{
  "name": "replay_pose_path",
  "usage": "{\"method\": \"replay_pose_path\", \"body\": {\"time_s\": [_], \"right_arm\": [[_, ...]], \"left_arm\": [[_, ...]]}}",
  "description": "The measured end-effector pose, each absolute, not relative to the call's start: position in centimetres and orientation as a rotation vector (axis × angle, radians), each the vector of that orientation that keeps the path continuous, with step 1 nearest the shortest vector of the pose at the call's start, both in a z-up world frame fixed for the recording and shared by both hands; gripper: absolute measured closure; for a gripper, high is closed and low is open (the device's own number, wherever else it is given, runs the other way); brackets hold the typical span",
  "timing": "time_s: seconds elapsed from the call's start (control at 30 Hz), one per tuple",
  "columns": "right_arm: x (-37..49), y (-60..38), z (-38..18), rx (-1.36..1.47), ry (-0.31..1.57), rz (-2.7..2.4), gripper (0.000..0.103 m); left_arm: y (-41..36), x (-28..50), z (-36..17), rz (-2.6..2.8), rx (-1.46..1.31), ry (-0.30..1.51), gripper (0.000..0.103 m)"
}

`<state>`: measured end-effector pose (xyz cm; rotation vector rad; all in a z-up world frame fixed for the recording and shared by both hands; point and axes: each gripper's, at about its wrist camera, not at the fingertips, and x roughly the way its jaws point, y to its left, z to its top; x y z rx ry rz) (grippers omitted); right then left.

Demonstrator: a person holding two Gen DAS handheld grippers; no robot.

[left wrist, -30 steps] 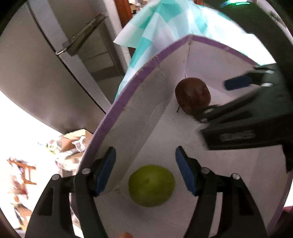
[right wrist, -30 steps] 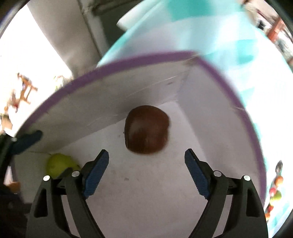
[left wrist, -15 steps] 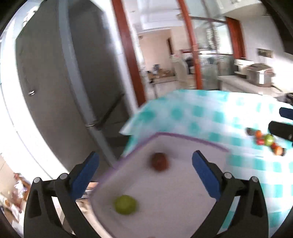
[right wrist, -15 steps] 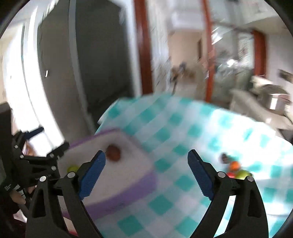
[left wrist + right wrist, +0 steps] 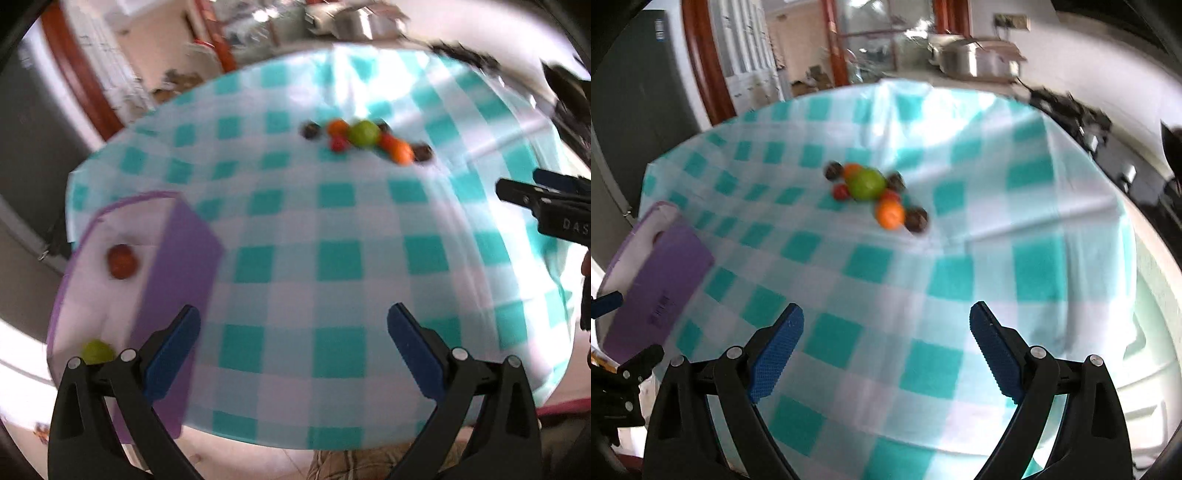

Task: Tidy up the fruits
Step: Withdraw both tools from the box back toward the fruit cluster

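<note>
A purple box [image 5: 184,258] with a white inside stands at the table's left edge. In it lie a dark red fruit [image 5: 121,261] and a green fruit [image 5: 96,351]. Far across the teal checked cloth sits a cluster of loose fruit: a green one [image 5: 364,133] [image 5: 866,184], orange ones [image 5: 400,152] [image 5: 889,216], small red and dark ones. My left gripper [image 5: 293,345] hangs open and empty over the cloth beside the box. Open too, my right gripper [image 5: 886,341] holds nothing above the cloth, and its fingers [image 5: 532,195] show at the right of the left wrist view.
The checked tablecloth [image 5: 960,277] covers a round table. A dark fridge [image 5: 22,147] stands at the left, a doorway with a red-brown frame [image 5: 701,66] behind. Steel pots [image 5: 964,59] sit on a counter at the back. The purple box [image 5: 657,280] shows at the left of the right wrist view.
Both grippers have pulled out of the purple box and swung right over the cloth, leaving the green and dark red fruit inside. The left jaws have widened.
</note>
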<state>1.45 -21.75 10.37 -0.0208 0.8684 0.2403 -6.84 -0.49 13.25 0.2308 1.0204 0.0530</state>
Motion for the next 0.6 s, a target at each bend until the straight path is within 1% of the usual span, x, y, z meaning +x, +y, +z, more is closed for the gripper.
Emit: {"method": "replay_pose_path", "body": {"time_s": [0.13,0.2,0.27,0.4,0.43,0.5,0.6], "right_arm": [[1.5,-22.4,7.5,-0.030,0.876,0.231,0.015],[1.8,-22.1,6.5,-0.046,0.881,0.238,0.016],[2.4,-21.8,5.9,-0.084,0.880,0.248,0.019],[4.7,-21.4,5.6,-0.120,0.882,0.230,0.019],[5.4,-21.4,5.5,-0.120,0.886,0.223,0.021],[7.2,-20.9,4.8,-0.148,0.901,0.200,0.030],[9.6,-19.5,3.5,-0.207,0.905,0.172,0.033]], "left_arm": [[-3.3,-5.4,11.4,-0.034,0.279,1.072,0.001],[-4.1,-4.2,10.7,-0.085,0.285,1.087,0.001],[-4.5,-2.6,10.0,-0.116,0.274,1.097,0.001],[-4.5,0.9,9.2,-0.143,0.248,1.129,0.001],[-4.4,1.6,9.1,-0.153,0.250,1.130,0.001],[-3.9,3.0,8.6,-0.167,0.252,1.141,0.001],[-2.4,4.5,7.4,-0.166,0.237,1.175,0.001]]}}
